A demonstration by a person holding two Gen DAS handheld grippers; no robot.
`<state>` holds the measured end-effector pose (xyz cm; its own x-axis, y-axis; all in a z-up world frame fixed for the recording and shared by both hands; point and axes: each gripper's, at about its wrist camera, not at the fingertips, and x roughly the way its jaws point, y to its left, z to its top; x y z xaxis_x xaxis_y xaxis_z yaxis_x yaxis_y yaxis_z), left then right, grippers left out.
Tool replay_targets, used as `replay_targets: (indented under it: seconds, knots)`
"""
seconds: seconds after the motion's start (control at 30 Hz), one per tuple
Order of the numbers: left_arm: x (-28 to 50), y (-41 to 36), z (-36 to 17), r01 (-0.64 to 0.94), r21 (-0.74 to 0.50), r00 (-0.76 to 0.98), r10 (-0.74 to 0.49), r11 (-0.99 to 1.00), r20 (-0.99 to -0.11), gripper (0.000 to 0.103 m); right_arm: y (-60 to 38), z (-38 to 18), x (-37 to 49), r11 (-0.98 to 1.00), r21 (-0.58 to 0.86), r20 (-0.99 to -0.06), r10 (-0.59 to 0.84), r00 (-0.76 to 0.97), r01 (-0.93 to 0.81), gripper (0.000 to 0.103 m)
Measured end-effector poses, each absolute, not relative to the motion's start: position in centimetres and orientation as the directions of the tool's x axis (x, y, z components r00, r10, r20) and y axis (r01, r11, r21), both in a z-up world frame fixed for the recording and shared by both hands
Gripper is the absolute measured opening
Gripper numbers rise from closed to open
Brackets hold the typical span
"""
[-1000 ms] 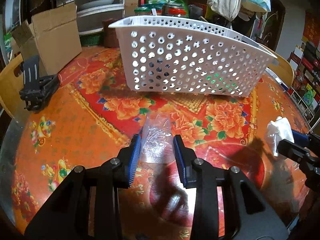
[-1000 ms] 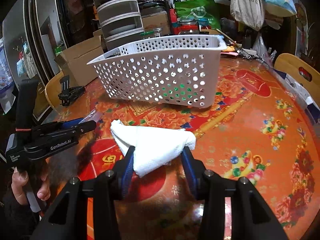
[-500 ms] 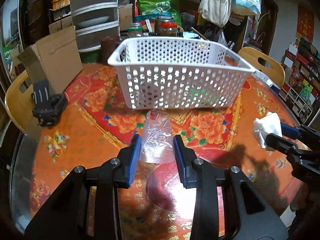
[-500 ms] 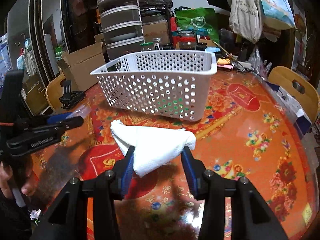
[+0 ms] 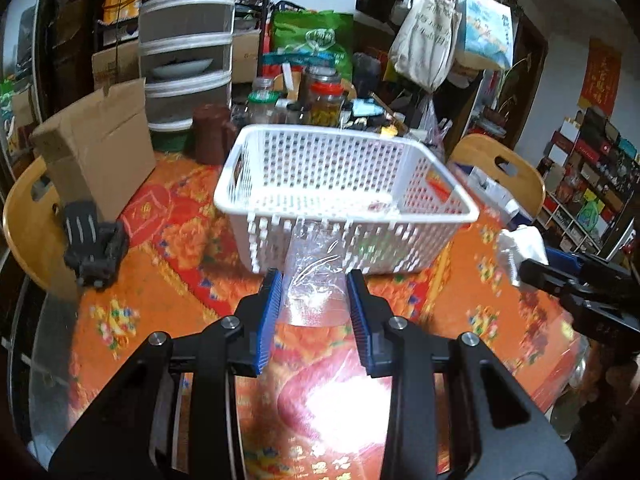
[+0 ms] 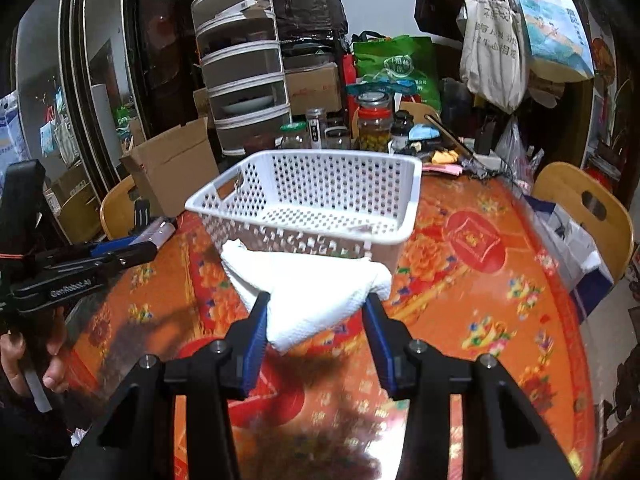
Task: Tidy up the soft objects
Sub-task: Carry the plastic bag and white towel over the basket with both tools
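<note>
Tissue (image 6: 316, 300) between right tongs (image 6: 316, 316)

The left wrist camera looks forward and slightly down along its own left gripper (image 5: 314, 300), above the red floral table (image 5: 180, 240), facing the near long wall of the white basket (image 5: 344, 184) from close by. The right wrist camera rides the right gripper (image 6: 316, 312) further to the right, facing the same basket (image 6: 320, 192) obliquely toward one corner. Both views share the basket, the cardboard box (image 5: 100, 140) (image 6: 172, 164), the stacked drawers (image 5: 186, 52) (image 6: 244, 80) and each other's gripper at the frame edge.
</note>
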<state>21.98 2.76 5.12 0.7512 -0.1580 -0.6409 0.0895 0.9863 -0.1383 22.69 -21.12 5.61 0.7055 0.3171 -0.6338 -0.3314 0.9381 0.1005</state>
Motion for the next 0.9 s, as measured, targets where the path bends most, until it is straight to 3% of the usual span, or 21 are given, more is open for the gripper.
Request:
replay_targets:
  seconds: [0.43,0.9]
  knots:
    - [31.0,1.3,11.0,0.079,-0.094,0.712,-0.122,0.992,-0.691,0.031,-19.4,9.4,31.7,0.953,0.059,-0.691,0.254,0.676,-0.297,0.045]
    - [44.0,0.4,6.4,-0.007,-0.05,0.56,-0.038,0.999,-0.827,0.031,-17.1,4.2,42.9,0.968,0.081,-0.799,0.205,0.565,-0.237,0.045]
